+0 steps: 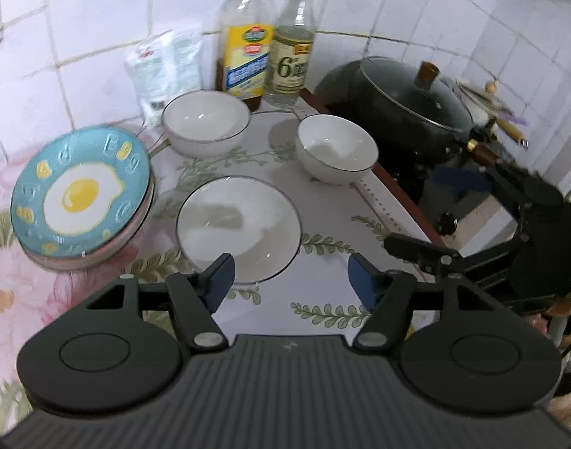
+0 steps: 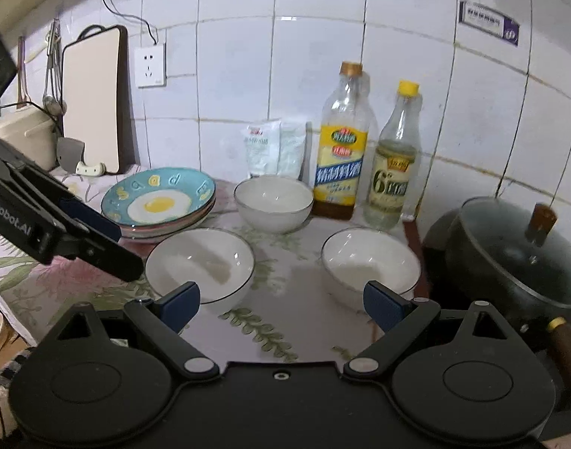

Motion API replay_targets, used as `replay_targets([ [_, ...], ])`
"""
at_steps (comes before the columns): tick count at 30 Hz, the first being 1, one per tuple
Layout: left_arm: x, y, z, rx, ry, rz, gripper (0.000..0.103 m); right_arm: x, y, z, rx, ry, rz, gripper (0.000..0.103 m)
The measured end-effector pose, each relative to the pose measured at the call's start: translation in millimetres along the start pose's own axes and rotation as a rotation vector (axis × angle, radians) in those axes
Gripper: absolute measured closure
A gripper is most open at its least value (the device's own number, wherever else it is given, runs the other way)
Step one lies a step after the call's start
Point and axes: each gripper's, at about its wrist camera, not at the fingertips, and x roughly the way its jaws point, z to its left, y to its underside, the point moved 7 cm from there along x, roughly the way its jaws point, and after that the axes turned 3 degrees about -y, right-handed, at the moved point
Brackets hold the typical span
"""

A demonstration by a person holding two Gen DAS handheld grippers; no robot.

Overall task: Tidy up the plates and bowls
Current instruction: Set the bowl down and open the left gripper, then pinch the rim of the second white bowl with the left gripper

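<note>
A stack of plates [image 1: 81, 194] [image 2: 158, 202], the top one teal with a fried-egg print, sits at the left of the floral countertop. Three white bowls stand apart from one another: a near one [image 1: 238, 228] [image 2: 199, 263], a back one [image 1: 206, 121] [image 2: 272, 202] and a right one [image 1: 335, 153] [image 2: 371, 265]. My left gripper [image 1: 291, 278] [image 2: 109, 239] hovers open just in front of the near bowl, nothing between its fingers. My right gripper [image 2: 283, 299] [image 1: 435, 217] is open too, raised over the counter between the near and right bowls, holding nothing.
Two bottles [image 2: 341, 142] [image 2: 393, 157] and white bags [image 2: 274, 146] stand against the tiled wall. A black lidded pot [image 2: 509, 250] sits on the stove at right. A cutting board [image 2: 92, 97] and hanging utensils are at far left.
</note>
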Motion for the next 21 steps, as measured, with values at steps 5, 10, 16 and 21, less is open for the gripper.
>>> replay_targets([
  [5,10,-17,-20,0.061,-0.009,0.016,0.031,2,3,-17,0.003,0.020,-0.010,0.006],
  [10,32,-42,-29,0.064,0.018,0.010,0.028,19,6,-32,0.019,0.012,-0.027,0.006],
  [16,73,-73,-26,0.032,0.001,-0.002,0.028,49,15,-61,0.074,0.044,0.003,0.006],
  [21,117,-87,-27,0.027,-0.019,0.022,0.029,78,28,-83,0.103,0.052,0.047,0.006],
])
